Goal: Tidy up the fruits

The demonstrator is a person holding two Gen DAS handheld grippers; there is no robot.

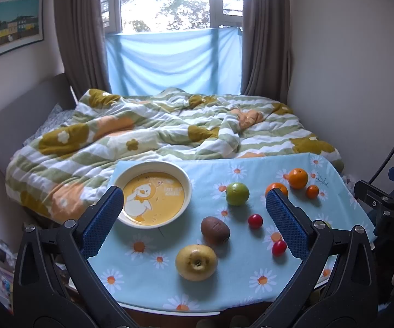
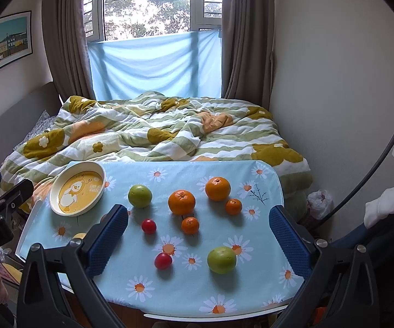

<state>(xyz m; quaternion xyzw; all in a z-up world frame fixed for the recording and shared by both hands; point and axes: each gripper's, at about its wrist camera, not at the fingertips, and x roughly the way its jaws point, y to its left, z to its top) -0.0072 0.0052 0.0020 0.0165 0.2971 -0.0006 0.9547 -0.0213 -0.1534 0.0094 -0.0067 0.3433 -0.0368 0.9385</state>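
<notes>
Plate [image 1: 153, 195] empty, far left on counter [image 2: 265, 188]. Left gripper [image 1: 194, 213] nearer plate, fingers wide, holding nothing; kiwi [image 1: 215, 230], pear [image 1: 196, 262] dead ahead between them. Right gripper [image 2: 198, 229] wide too, over oranges [image 2: 181, 202].

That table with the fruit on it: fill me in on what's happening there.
A person holds a two-finger gripper in each hand above a table covered in a light blue daisy-print cloth. Both the left gripper and right gripper hang open and hold nothing. The round cream plate with a yellow duck picture is empty. Oranges, green fruits, red cherry tomatoes, a brown kiwi and a yellow pear lie loose on the cloth. No sorting shows yet.
</notes>
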